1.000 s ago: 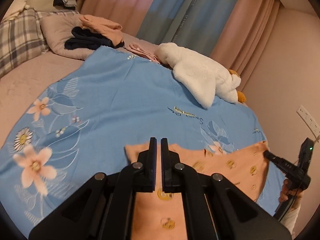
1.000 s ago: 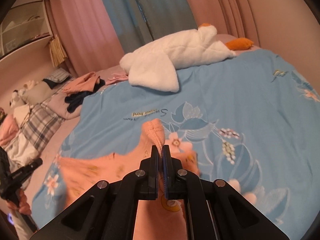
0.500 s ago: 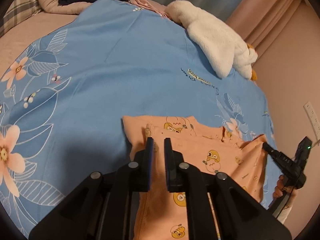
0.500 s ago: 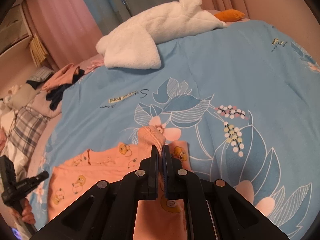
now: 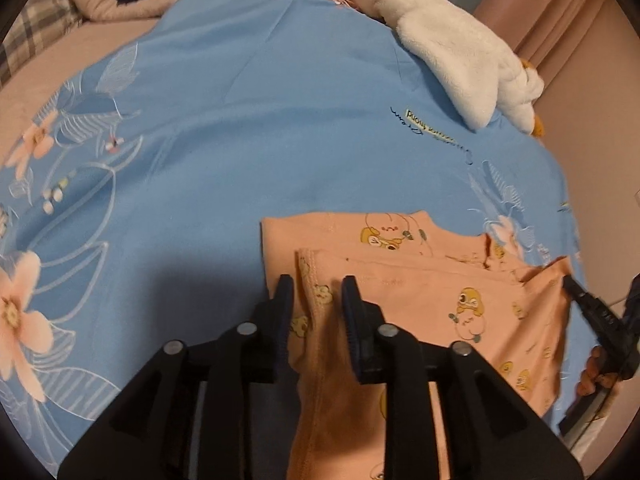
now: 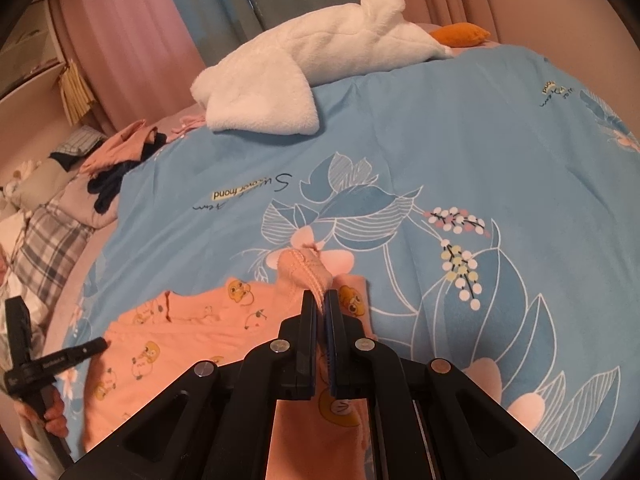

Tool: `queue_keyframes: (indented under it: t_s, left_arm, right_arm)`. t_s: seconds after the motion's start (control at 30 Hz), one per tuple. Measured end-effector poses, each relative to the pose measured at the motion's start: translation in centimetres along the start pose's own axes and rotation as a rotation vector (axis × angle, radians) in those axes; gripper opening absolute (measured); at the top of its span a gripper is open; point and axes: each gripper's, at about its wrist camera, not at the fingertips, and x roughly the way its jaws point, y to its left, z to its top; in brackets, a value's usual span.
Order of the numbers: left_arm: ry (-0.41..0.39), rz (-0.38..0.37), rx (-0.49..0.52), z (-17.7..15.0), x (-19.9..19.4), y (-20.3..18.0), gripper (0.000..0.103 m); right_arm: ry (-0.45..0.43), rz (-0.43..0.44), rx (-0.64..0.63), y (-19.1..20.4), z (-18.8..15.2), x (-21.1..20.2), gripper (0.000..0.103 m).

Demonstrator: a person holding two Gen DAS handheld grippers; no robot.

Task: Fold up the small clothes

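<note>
— Where was the shirt [image 5: 440, 312]?
— Flat on the blue sheet [image 5: 240, 120]. My right gripper [image 6: 321, 300] pinched its bunched edge; my left gripper [image 5: 317, 292] stood released, seemingly straddling a hem.

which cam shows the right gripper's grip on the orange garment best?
Right wrist view: the right gripper is shut on a bunched edge of the orange garment. The left wrist view shows only its tip at the garment's far corner.
</note>
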Motion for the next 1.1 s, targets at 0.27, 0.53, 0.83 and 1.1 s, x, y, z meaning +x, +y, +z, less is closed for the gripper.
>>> queue_keyframes:
  t_s: [0.27, 0.53, 0.83, 1.1]
  left_arm:
    - [-0.016, -0.011, 0.010, -0.1, 0.4, -0.6, 0.004]
    - [-0.148, -0.030, 0.022, 0.3, -2.2, -1.6, 0.003]
    - [-0.233, -0.017, -0.020, 4.0, -2.7, -1.1, 0.004]
    - [-0.085, 0.057, -0.023, 3.5, 2.5, 0.9, 0.005]
  right_arm:
    - [0.005, -0.008, -0.011, 0.4, -0.3, 0.3, 0.005]
    - [-0.049, 0.061, 0.007, 0.8, 0.7, -1.7, 0.005]
    - [-0.067, 0.069, 0.002, 1.3, 4.2, -0.3, 0.005]
    - [0.093, -0.106, -0.031, 0.4, 1.9, 5.9, 0.005]
